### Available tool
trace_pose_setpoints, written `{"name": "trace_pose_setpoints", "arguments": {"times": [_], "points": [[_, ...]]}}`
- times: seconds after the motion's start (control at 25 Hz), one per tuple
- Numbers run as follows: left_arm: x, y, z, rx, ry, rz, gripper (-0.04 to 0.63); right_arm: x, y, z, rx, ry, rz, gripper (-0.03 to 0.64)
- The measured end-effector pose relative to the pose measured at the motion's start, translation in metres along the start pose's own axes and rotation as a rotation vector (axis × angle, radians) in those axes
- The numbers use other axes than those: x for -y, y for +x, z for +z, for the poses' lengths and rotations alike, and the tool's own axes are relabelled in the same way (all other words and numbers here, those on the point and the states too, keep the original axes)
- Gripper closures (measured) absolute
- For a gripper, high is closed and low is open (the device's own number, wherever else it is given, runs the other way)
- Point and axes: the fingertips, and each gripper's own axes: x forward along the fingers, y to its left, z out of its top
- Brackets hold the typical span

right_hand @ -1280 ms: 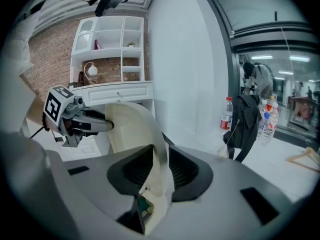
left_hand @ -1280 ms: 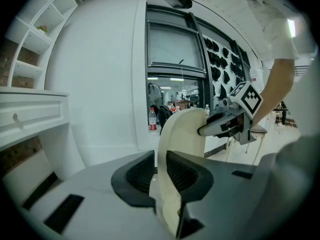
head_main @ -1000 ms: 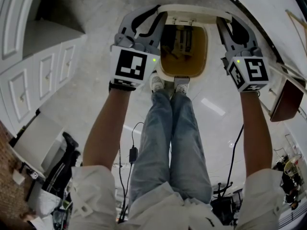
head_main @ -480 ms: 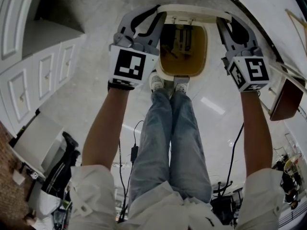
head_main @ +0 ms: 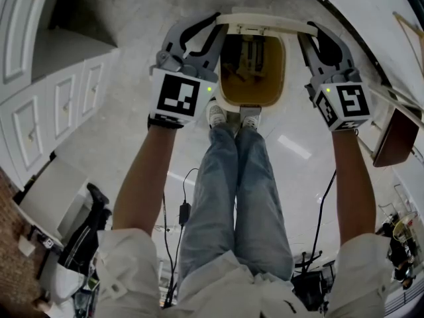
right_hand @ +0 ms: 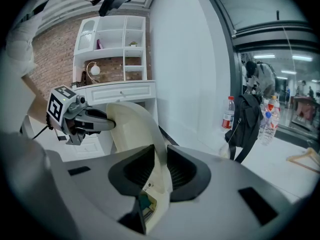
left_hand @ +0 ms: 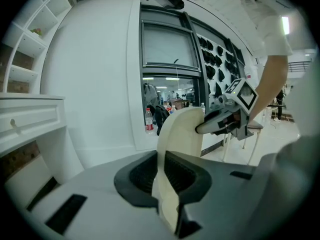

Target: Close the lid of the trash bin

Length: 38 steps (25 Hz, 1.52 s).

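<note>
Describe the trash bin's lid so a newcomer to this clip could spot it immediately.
On the pale floor, just past the person's shoes, stands the open trash bin, its inside brownish. The lid is the cream panel standing up along the bin's far edge. Unlike anything nearby, it is pinched at its two ends by the left gripper and the right gripper.

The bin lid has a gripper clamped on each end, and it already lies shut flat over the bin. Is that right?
One thing is off: the lid is not shut. In the head view it stands raised at the far side of the bin, whose mouth is open. The left gripper and the right gripper are indeed clamped on its two ends.
</note>
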Motion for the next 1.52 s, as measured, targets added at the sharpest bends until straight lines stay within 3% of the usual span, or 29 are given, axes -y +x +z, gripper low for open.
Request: {"name": "trace_pose_setpoints", "arguments": {"times": [0.68,1.52], "points": [[0.023,-0.018,-0.006,-0.039,0.118,-0.079,0.535,-0.017,-0.019,-0.011,-0.026,-0.015,0.030,0.523],[0.051,-0.039,-0.026,-0.079,0.212,-0.155,0.534,-0.037,-0.036,-0.031,-0.072,-0.046,0.050,0.515]]}}
